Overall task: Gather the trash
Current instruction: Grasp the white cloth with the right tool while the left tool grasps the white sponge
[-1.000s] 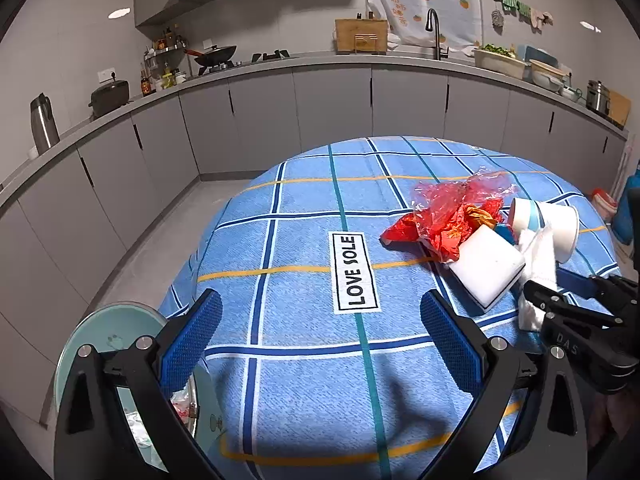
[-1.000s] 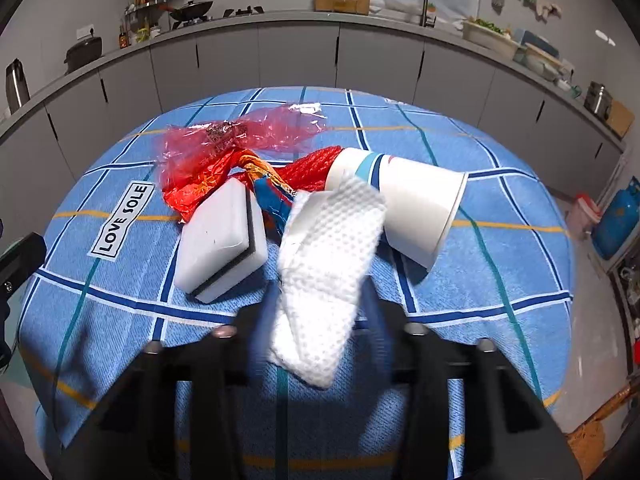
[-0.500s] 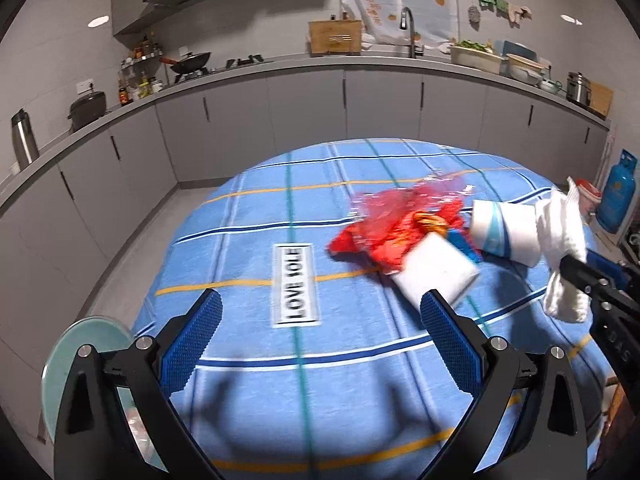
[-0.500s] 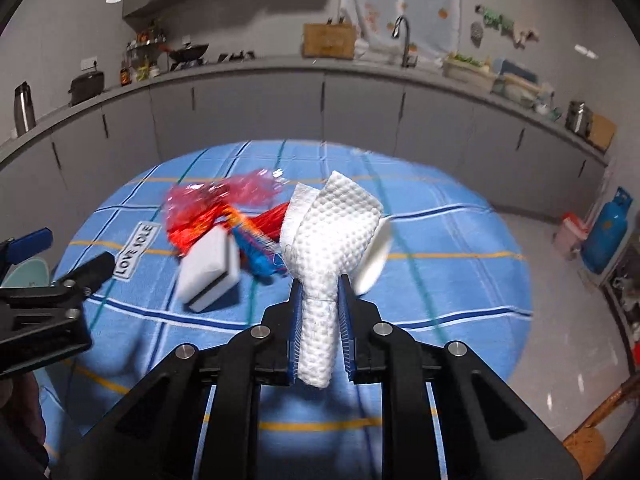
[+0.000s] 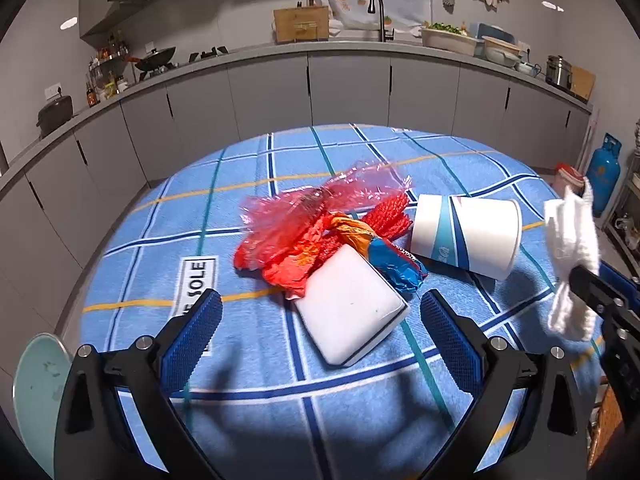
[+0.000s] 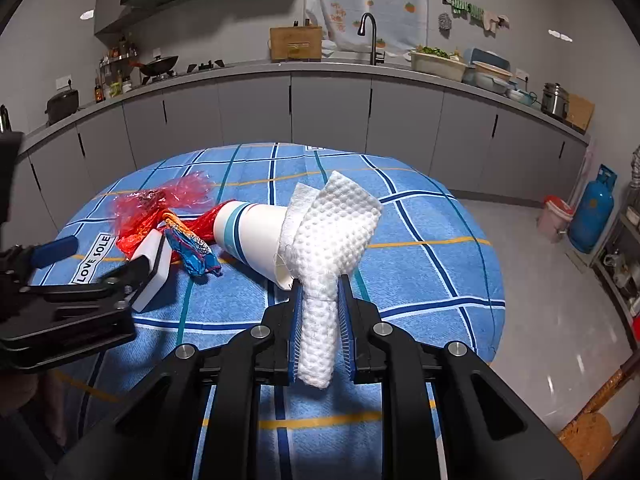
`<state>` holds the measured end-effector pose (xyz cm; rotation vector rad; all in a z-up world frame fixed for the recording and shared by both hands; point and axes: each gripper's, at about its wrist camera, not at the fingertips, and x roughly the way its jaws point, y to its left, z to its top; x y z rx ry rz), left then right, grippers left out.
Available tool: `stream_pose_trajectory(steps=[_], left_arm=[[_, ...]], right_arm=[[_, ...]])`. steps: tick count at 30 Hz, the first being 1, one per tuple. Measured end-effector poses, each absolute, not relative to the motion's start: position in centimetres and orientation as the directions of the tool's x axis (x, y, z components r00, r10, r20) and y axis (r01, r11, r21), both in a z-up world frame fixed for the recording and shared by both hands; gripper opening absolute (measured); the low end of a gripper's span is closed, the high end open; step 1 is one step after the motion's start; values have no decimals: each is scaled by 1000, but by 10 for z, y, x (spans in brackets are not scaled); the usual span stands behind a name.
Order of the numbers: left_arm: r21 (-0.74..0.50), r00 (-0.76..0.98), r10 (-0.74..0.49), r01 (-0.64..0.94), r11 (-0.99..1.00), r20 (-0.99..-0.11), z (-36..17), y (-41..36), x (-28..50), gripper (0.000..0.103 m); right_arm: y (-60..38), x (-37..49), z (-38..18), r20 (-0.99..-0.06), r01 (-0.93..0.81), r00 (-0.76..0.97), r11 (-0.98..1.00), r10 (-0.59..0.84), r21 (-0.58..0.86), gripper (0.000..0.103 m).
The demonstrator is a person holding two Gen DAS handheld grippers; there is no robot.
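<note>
The tissue (image 6: 332, 236) has left the tabletop (image 6: 420, 248), clenched in the right jaws; left jaws gape over the sponge (image 5: 352, 304), next to grasp

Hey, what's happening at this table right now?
A person is clearing trash with two handheld grippers. The right gripper is shut on a white paper towel, lifted off the table. The left gripper hangs open over a white sponge. A tipped paper cup and red wrappers lie on the cloth.
</note>
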<state>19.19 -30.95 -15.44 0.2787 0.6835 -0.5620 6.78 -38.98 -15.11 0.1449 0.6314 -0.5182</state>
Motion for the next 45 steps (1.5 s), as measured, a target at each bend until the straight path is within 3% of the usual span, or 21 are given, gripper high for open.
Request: stream_pose_trajectory(steps=[13,15,19,24,26,32,45], left_arm=[[-20,556,-421,587,810,-717,-167,-310,210,96],[-27,541,-430,599,800,-723,-169,-311,211,90],[-68,481,-468,639,766,-742,-173,-314,211,55],[-39,485,-473,666,745,-736,-171,-315,196,50],[-41,481,-482,675,736,-733,-168,-312,190,40],[-30,476,-497,700,714,-726,-158,-299,172,29],[18,550,-485,674,739,-680,-134,-264,155,27]], right_arm=[[-387,69,-154,-599,484,696,875,-396,-15,18],[-385,69,-152,-594,482,700,876,-396,-16,18],[-382,69,-151,-594,477,701,878,-396,-22,18],[-381,68,-151,-590,479,702,878,-398,-22,18],[-380,67,-150,-587,478,705,878,-398,-22,18],[-378,66,-147,-584,475,711,880,-393,-14,18],[-365,63,-137,-557,451,738,893,-381,-13,18]])
